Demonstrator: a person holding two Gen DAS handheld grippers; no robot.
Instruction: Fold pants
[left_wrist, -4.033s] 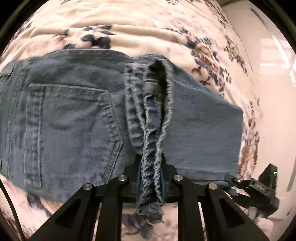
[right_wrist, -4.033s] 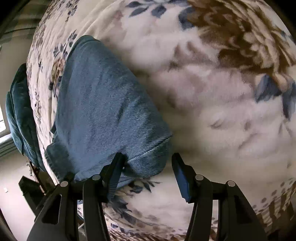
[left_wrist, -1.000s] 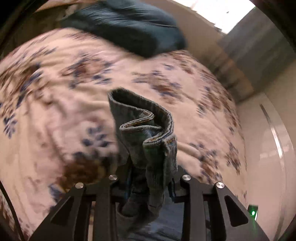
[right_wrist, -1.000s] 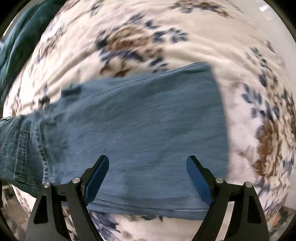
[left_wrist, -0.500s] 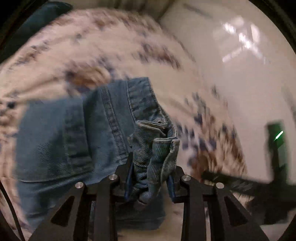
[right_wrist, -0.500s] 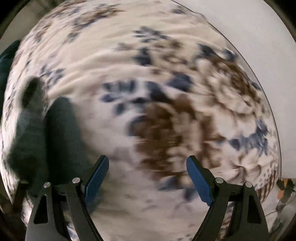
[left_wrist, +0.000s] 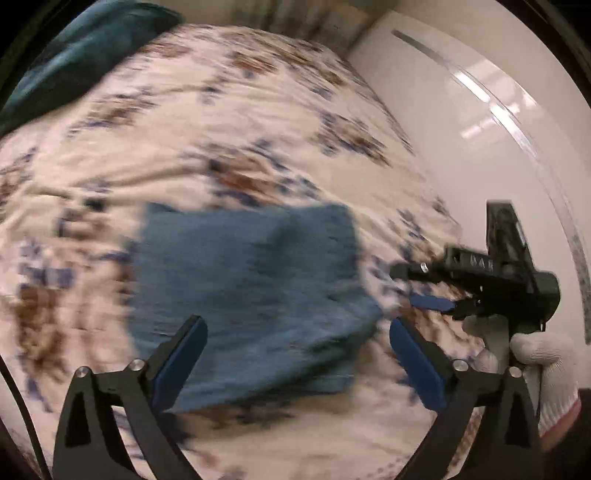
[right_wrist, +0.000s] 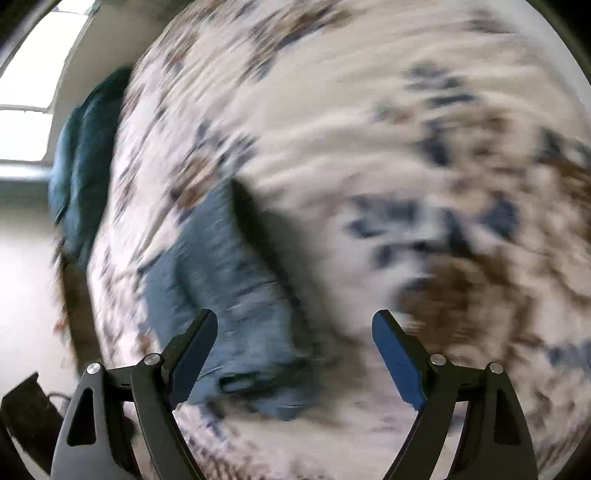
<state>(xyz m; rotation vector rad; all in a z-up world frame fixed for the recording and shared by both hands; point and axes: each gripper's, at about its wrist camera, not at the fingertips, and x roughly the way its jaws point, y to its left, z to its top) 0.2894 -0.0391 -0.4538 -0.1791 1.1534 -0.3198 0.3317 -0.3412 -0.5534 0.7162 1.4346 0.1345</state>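
Pants (left_wrist: 243, 295), folded into a blue denim block, lie on the floral bedspread (left_wrist: 221, 122) I'm working over, blurred in both views. A dark teal cushion (left_wrist: 74, 48) sits at the far edge. My left gripper (left_wrist: 297, 354) hangs spread wide above the denim's near edge, holding nothing. My right gripper (right_wrist: 293, 354) is likewise wide apart and empty, with the pants just left of its fingers.
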